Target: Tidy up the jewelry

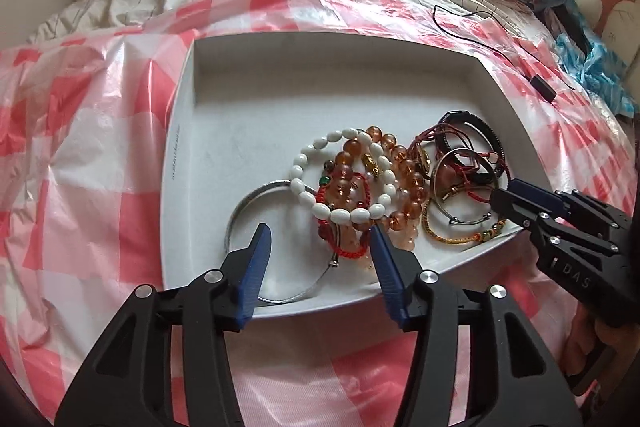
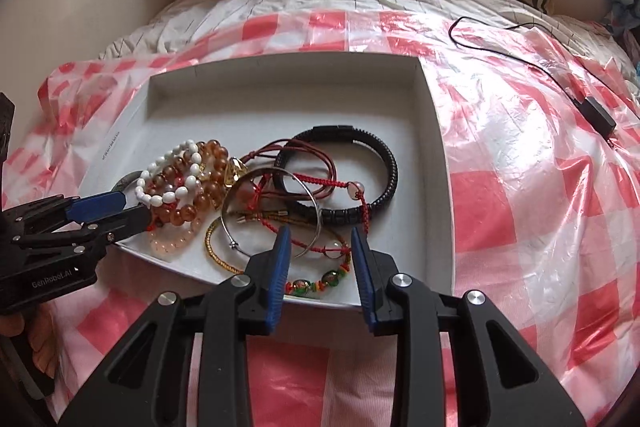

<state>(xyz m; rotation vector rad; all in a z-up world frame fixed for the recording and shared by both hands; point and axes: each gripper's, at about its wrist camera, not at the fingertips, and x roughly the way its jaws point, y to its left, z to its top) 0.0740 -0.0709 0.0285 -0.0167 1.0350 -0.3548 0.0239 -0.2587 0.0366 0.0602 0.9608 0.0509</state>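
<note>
Bracelets (image 1: 360, 187) lie heaped in the white tray (image 1: 240, 99); your left tool (image 1: 320, 239) gapes empty over them. Your right tool (image 2: 318, 245) hovers agape, gripping nothing.

My left tool (image 1: 320, 247) and right tool (image 2: 318, 247) both point forward, jaws spread apart, gripping nothing.

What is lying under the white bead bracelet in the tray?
The white bead bracelet lies over amber bead bracelets, a red cord bracelet and part of a silver bangle. Anything deeper is covered.
</note>
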